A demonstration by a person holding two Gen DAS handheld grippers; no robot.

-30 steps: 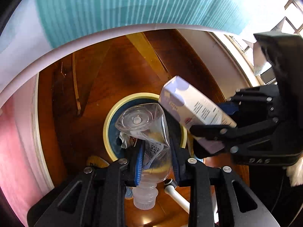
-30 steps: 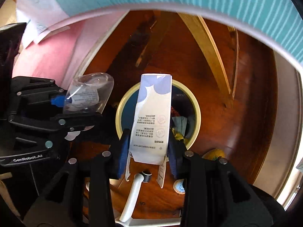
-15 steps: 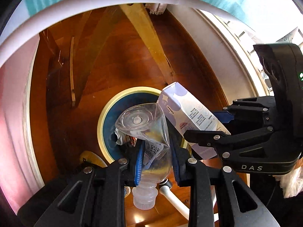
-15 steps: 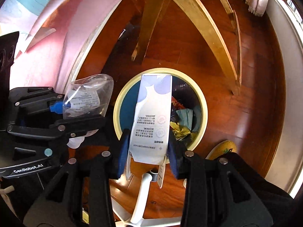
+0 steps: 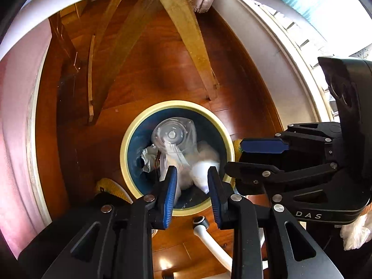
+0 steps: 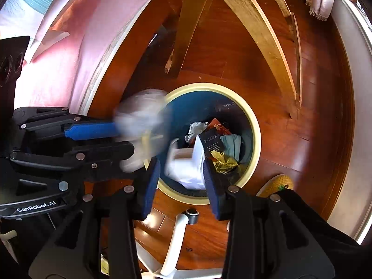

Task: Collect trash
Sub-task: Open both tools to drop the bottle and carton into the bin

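Note:
A round trash bin [image 5: 130, 137] with a cream rim and dark blue inside stands on the wooden floor; it also shows in the right wrist view [image 6: 254, 125]. My left gripper [image 5: 191, 174] is open above the bin. A clear crushed plastic bottle [image 5: 173, 137] is falling free from it, blurred in the right wrist view [image 6: 139, 118]. My right gripper [image 6: 181, 165] is open over the bin, and it shows from the side in the left wrist view [image 5: 255, 153]. The white carton [image 6: 186, 162] drops blurred into the bin, and shows as a white blur [image 5: 204, 162].
Wooden table legs [image 5: 193, 37] rise behind the bin. A white chair base with a caster [image 6: 186, 218] lies below the grippers. Yellow slippers [image 5: 111, 186] [image 6: 276, 181] sit beside the bin. The bin holds paper and wrappers [image 6: 220, 144]. A pink wall [image 6: 58, 69] is at left.
Both grippers opened and let go. The bottle and the carton left the fingers and are falling into the bin. Both grippers moved further over the bin.

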